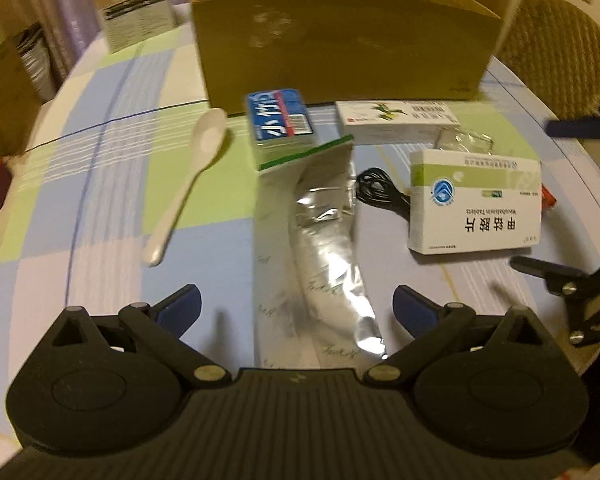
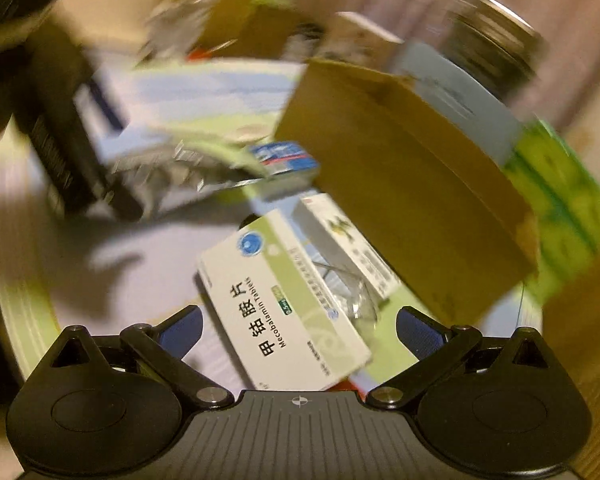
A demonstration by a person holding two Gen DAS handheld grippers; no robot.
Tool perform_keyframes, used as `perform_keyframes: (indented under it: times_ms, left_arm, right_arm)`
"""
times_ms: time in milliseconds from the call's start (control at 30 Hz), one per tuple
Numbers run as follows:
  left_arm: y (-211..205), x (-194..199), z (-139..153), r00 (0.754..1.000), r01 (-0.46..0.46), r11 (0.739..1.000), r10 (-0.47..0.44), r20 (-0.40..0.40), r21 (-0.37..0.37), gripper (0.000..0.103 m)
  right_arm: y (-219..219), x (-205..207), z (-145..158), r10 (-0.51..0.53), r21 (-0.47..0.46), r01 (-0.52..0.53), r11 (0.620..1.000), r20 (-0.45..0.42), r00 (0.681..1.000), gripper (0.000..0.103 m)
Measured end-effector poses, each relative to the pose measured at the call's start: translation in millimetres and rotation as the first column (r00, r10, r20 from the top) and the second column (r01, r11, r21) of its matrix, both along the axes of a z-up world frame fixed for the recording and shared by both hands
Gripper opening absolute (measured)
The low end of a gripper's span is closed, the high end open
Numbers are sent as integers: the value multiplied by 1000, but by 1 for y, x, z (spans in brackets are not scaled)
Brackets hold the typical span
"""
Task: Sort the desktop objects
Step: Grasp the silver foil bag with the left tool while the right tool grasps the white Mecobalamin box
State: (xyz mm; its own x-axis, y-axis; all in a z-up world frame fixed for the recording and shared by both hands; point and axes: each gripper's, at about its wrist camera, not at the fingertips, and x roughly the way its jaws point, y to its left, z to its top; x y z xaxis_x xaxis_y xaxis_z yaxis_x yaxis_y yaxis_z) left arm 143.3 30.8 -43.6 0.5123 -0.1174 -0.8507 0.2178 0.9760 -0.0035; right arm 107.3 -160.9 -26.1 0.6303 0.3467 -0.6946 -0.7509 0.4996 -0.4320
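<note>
Left gripper [image 1: 296, 308]: jaws spread wide, nothing held, hovering over near end of foil pouch [image 1: 332, 248], which lies lengthwise on checked tablecloth [image 1: 100, 152], its green-edged top end touching blue box [image 1: 280, 120]. Right gripper [image 2: 299, 330]: jaws also wide apart, empty, poised over white/green Mecobalamin tablet box [image 2: 284, 304]; box sits betw. the fingers w/o contact; view heavily blurred. Other items, left wrist view: white plastic spoon [image 1: 188, 184] left of pouch, bowl twd far side; same tablet box [image 1: 474, 204] right of pouch; black cable coil [image 1: 380, 192] betw. pouch and tablet box; long white box w/ plant print [image 1: 396, 120] behind, just in front of open cardboard carton [image 1: 340, 48]; crumpled clear wrapper [image 1: 464, 140] betw. the two white boxes. Carton stands at far side of table, well apart from both grippers. Part of right gripper visible at right edge [image 1: 572, 292]. Right wrist view: carton [image 2: 412, 208], plant-print box [image 2: 352, 240], blue box [image 2: 288, 160] seen beyond tablet box
</note>
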Motion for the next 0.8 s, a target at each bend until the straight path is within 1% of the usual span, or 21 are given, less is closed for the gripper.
perform_keyframes:
  times_ms: [67,133,167,233,300,367,433,600,667,733,767,800]
  left_arm:
    - [0,6,-3,1000,25,1000,-25,-13,-2,100]
    - [1,12,-6,998,48,999,-48,-29,-6,97]
    - [0,15,-7,997,63,998,-63,-40,-5,94]
    - [-1,22,-10,994,91,996,-90,-60,16,90]
    - [-3,27,-14,990,119,992,-115,-79,48,81]
    - [-2,34,-16,986,134,990,-129,-103,41,80]
    - [-1,37,-17,984,139,990,-135,-120,29,80]
    - [-4,46,-23,980,137,990,-131,-148,31,80]
    - [-6,47,-24,980,139,989,-131,-149,47,79]
    - [-5,47,-22,981,127,991,-119,-151,47,68]
    - [-4,48,-20,982,122,991,-113,-152,48,55]
    - [-3,48,-19,981,122,992,-113,-157,45,47]
  right_arm:
    - [6,0,-9,64,-71,-62,996,25,998,101]
    - [13,2,-18,116,-131,-111,985,25,993,101]
    - [14,5,-22,137,-155,-132,979,22,990,101]
    - [16,7,-28,166,-185,-161,969,11,986,99]
    - [18,12,-32,176,-200,-173,964,-3,984,90]
    - [21,18,-34,175,-206,-175,963,-18,984,85]
    - [23,22,-35,178,-211,-179,961,-26,984,83]
    - [26,26,-40,194,-222,-196,955,-33,981,75]
    - [28,26,-41,199,-223,-201,954,-30,980,73]
    - [29,24,-40,197,-224,-197,955,-22,980,72]
    - [29,23,-39,192,-221,-191,956,-19,981,71]
    - [29,23,-38,182,-213,-183,960,-22,983,71]
